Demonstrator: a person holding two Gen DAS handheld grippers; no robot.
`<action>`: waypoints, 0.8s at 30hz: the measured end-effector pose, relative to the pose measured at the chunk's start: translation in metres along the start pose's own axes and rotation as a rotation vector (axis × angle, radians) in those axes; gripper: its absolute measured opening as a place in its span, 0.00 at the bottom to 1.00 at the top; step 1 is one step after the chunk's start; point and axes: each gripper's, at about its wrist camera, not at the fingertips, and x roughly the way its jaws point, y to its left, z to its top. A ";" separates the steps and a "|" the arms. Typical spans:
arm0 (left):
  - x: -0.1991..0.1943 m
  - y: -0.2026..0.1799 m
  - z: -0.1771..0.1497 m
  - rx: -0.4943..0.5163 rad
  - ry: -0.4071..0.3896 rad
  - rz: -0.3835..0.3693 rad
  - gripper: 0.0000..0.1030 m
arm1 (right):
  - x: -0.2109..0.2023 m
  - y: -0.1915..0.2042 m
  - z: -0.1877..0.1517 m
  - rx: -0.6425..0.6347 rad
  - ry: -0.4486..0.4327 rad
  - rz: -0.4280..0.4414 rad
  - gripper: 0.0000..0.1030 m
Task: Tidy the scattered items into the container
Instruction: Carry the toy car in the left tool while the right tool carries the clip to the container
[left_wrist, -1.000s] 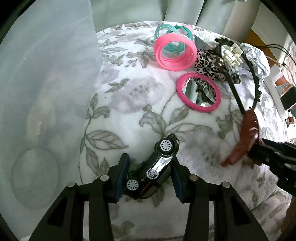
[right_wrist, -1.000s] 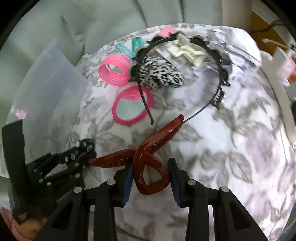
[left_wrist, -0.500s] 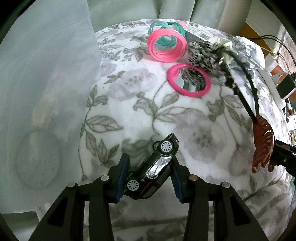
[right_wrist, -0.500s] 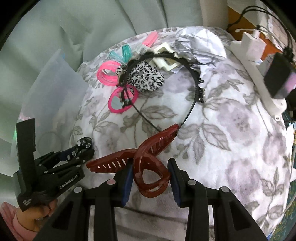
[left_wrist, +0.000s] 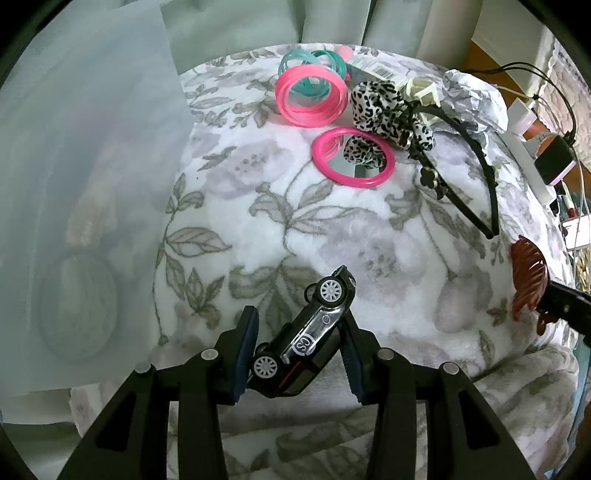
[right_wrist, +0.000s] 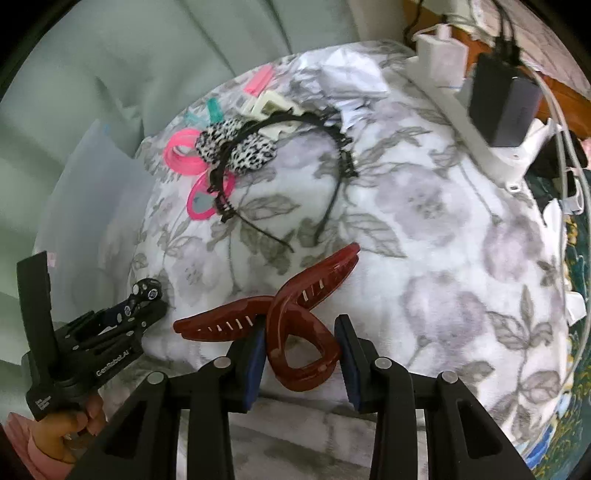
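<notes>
**Both grippers loaded above the floral blanket**

Left gripper (left_wrist: 299, 354) is clenched on the black toy car (left_wrist: 304, 338), which we hold tilted, nose up and to the right, its white wheels facing the camera and a round number badge on its door. Our right gripper (right_wrist: 299, 354) grasps the dark red hair claw (right_wrist: 295, 325) by its looped handles, so the toothed halves spread out ahead of the fingers (one pointing left, one up and to the right). From the left wrist, that claw shows at the far right edge; from the right wrist, our left gripper and the car sit at the lower left.

Beyond both tools lies the floral blanket (left_wrist: 332, 229). On its far part we see a pink-rimmed mirror (left_wrist: 352, 158), a stack of pink bangles (left_wrist: 312, 96) with teal bangles (left_wrist: 314, 61) behind it, a leopard-print scrunchie (left_wrist: 384, 107), a cream clip (left_wrist: 423, 90), and a black headband (left_wrist: 461, 162) arching over the scrunchie.

The translucent plastic container (left_wrist: 85, 184) stands to the left of the blanket. Through its cloudy wall we make out only vague pale shapes, and we cannot tell what they are.
</notes>
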 end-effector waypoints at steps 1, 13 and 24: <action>-0.010 -0.037 -0.020 -0.002 -0.005 0.000 0.43 | -0.004 -0.001 0.001 0.003 -0.009 -0.001 0.38; -0.065 -0.102 -0.029 0.012 -0.172 -0.063 0.43 | -0.053 0.008 0.013 0.001 -0.138 0.020 0.38; -0.162 -0.079 -0.029 -0.010 -0.408 -0.107 0.43 | -0.126 0.064 0.026 -0.092 -0.340 0.059 0.38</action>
